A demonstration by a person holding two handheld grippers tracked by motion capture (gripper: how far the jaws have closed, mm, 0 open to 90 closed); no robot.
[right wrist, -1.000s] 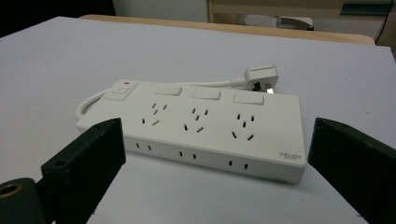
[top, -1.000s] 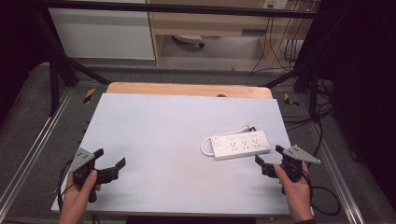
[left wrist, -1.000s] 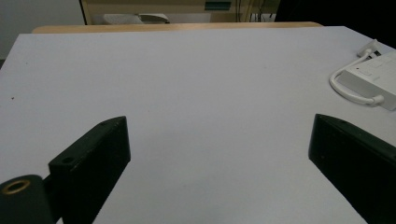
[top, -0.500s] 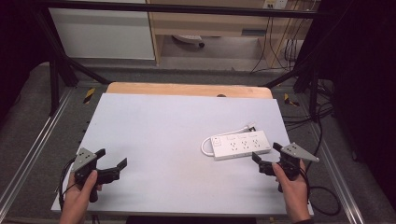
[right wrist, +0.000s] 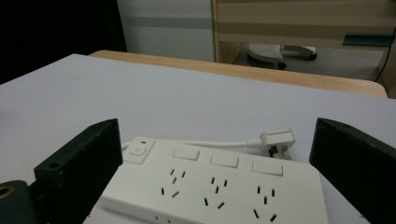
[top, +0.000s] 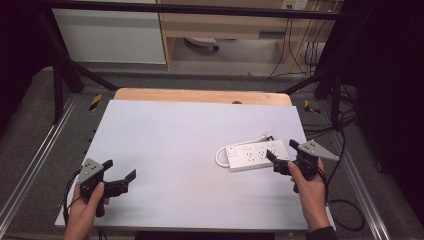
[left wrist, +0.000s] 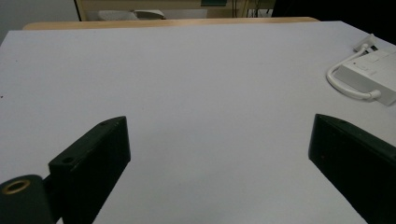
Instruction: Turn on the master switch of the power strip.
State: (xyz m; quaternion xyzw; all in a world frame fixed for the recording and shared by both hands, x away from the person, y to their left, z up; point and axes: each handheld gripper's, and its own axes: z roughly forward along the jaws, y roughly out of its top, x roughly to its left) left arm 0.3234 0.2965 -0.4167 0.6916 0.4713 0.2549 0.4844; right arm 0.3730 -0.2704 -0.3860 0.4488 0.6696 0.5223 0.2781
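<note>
White power strip, one; grippers, two.

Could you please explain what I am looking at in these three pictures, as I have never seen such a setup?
A person sits at a table covered with a pale sheet and holds a hand-operated two-jaw gripper in each hand. The high view comes from a camera above the table: the left gripper is near the front left corner, the right gripper near the right edge. The other two pictures come from small cameras riding on the grippers, so the black blocks at the bottom are their own jaws, standing wide apart. A white power strip with its cord and plug lies on the table. The right gripper is just before it; nothing is held.
</note>
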